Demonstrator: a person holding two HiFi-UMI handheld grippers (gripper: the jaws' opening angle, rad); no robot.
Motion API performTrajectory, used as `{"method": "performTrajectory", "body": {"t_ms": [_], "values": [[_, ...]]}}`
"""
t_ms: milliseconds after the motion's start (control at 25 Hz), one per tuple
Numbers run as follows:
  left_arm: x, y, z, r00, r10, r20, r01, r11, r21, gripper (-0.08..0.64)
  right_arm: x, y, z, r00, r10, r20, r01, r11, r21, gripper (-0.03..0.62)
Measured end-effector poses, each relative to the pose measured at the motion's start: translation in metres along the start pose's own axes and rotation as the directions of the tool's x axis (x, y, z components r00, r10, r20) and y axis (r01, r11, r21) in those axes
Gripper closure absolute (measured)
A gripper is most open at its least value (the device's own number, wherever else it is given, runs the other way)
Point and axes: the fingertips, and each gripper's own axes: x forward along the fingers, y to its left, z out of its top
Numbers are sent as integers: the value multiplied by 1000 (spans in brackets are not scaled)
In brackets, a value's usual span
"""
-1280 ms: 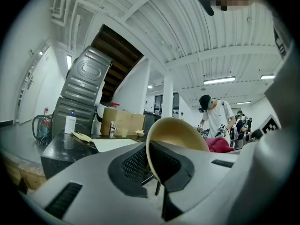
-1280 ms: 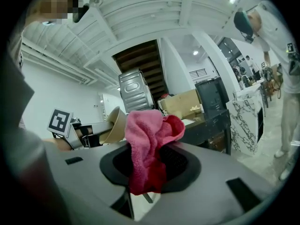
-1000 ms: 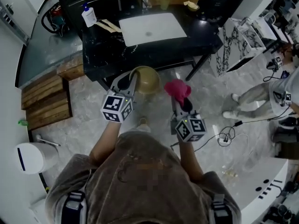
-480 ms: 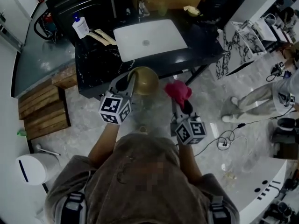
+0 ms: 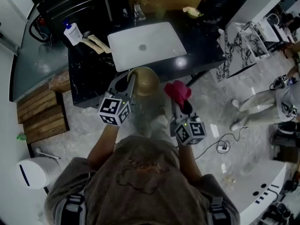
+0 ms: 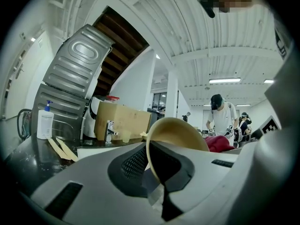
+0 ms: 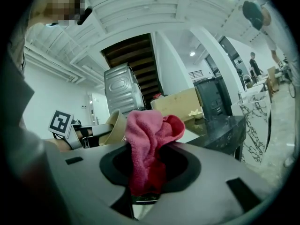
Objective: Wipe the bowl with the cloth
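pink cloth [image 5: 177,91] is still pinched tight in the fingers of the right gripper [image 5: 182,107]. the tan bowl [image 5: 146,81] is still held by its rim in the fingers of the left gripper [image 5: 131,83]. both hang in the air, cloth at 3 o'clock of the bowl, near but not touching. only the table [image 5: 91,71] has slid a bit closer, so wiping has not begun. its edge is just at 12 o'clock; open floor [image 5: 82,123] lies at 6 o'clock.

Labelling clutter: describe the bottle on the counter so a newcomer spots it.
Find the dark counter with the white sink. Left of the sink, next to two pale flat sticks, stands the bottle: white with a blue pump top.
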Motion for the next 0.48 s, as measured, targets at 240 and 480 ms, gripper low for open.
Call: {"method": "performTrajectory", "body": {"t_ms": [240, 480], "values": [[48, 13, 6, 1000, 18, 5, -18, 1000, -7, 543, 47, -35, 19, 1000, 21, 9, -21, 1000, 0, 474], [104, 20, 17, 999, 42, 5, -42, 999, -11, 543, 93, -68, 43, 997, 76, -6, -77, 997, -10, 474]]}}
